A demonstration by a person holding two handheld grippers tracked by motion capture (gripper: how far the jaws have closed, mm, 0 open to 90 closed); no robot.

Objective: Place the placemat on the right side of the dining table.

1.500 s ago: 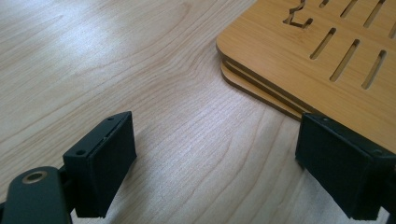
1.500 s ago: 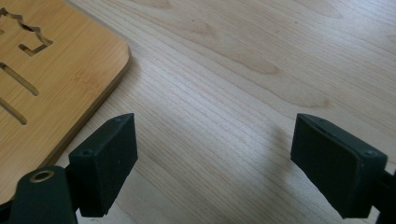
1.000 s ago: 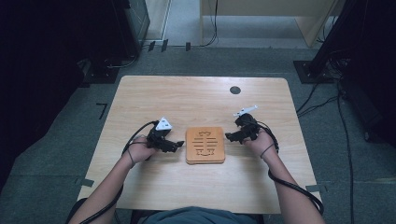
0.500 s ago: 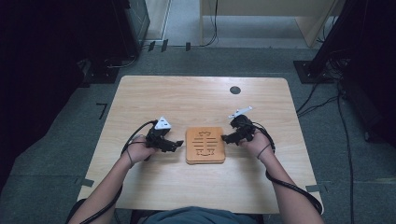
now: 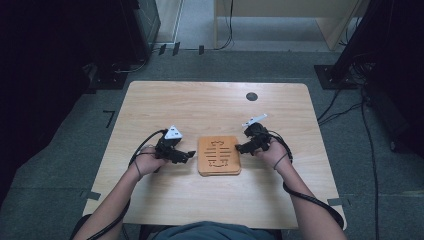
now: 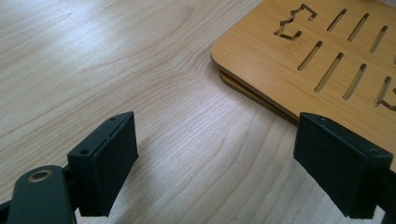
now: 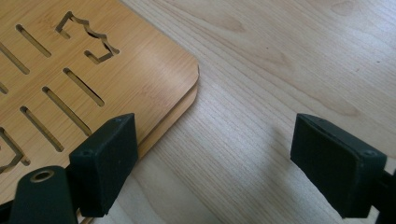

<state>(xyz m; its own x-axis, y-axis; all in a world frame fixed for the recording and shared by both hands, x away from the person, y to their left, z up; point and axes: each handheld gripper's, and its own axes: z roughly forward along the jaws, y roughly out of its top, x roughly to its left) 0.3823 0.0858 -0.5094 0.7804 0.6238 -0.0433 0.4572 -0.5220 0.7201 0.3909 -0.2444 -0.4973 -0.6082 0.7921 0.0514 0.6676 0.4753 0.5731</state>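
Slotted wooden board [image 5: 219, 155] flat on table [image 5: 210, 107]; both grippers' fingers wide open, empty.

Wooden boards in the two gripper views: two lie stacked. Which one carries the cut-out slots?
The top board. Slots and a jagged cut-out run through it; the lower board shows as a plain edge peeking out beneath its corner.

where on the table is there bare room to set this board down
Free: the far half of the table, between the board and the dark round spot; also the near strip below the board. Crowded: beside the board, where the left gripper and right gripper sit.
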